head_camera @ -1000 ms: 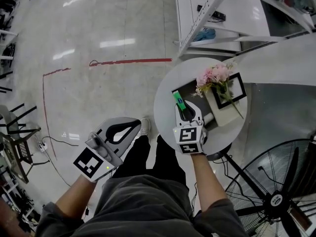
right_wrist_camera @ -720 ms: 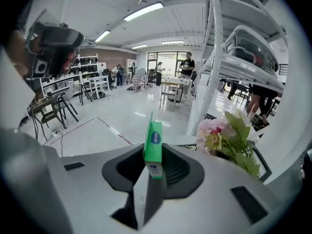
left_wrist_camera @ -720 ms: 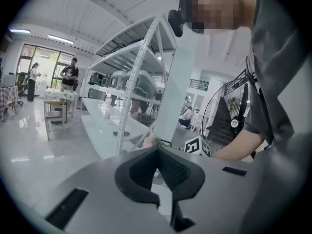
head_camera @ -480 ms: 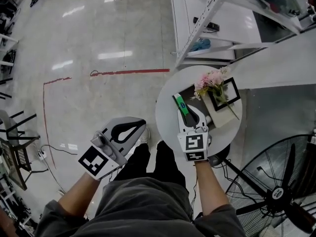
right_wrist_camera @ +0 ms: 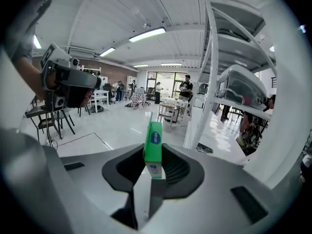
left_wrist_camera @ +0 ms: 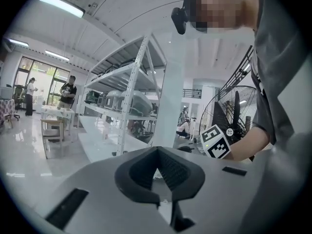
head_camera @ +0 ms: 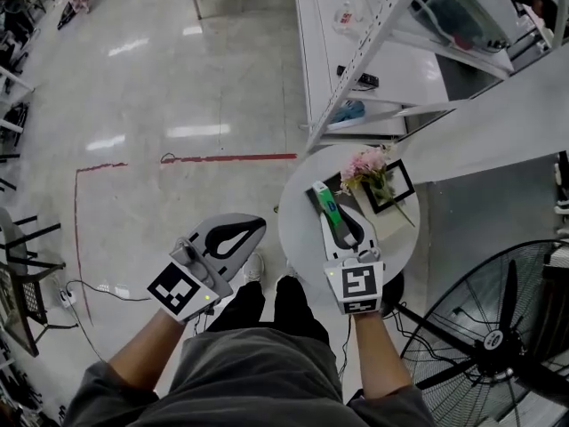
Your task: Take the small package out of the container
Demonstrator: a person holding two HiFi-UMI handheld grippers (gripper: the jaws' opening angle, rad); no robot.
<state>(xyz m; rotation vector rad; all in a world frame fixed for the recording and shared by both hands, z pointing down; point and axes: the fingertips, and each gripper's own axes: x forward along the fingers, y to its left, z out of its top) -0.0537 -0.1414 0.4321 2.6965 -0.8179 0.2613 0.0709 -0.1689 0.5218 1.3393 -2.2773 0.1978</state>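
Jaws of the left gripper (head_camera: 258,226) are together on nothing; it hangs over the floor beside the person's legs and is best kept out of the way. The right gripper (head_camera: 332,213) is clamped on the small package (head_camera: 325,201), a green box standing up between its pads above the round table (head_camera: 298,229). It looks nearly clear of the dark container (head_camera: 348,201). Keep the squeeze even, carry it straight, and avoid the flowers (head_camera: 369,163) just to the right.
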